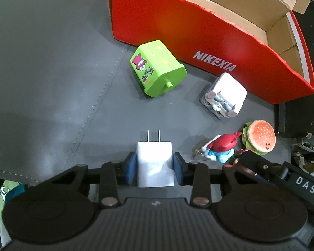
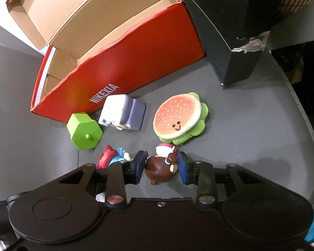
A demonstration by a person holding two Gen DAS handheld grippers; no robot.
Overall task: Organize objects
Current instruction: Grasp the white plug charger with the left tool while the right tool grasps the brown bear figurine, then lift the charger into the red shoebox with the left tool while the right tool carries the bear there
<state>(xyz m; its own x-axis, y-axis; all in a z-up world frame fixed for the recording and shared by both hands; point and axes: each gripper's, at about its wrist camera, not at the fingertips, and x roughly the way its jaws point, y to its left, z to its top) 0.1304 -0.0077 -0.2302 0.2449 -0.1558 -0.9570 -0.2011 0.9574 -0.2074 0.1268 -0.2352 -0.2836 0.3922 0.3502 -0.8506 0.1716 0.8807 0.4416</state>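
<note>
**Both grippers holding items in front of the red box**

The left gripper [image 1: 155,165] has its blue fingers [image 1: 130,168] pressed against the two sides of a white charger [image 1: 155,163], which is clamped between them with its two metal prongs pointing forward over the grey desk [image 1: 52,83]. The right gripper [image 2: 161,167] is closed the same way on a small doll [image 2: 160,168] with a brown head (its white and pink parts stick out ahead of the fingers [image 2: 139,167]); whether the doll rests on the desk or is lifted off it cannot be told.

Just left of the right gripper lies a red and blue figure [image 2: 111,158] on its side. Ahead of it a green toy [image 2: 84,130] lies tipped over, a short peg sticking out of its end. Beside that, touching or almost touching the box wall, sits a white and lilac toy [image 2: 121,113]. To the right of these a smiling burger toy [image 2: 179,118] lies on the desk, apart from the others.

Behind them all stands an open red shoebox [image 2: 136,48] with the word NIKEXIA on its long side. A dark box [image 2: 230,41] stands at its right end.
</note>
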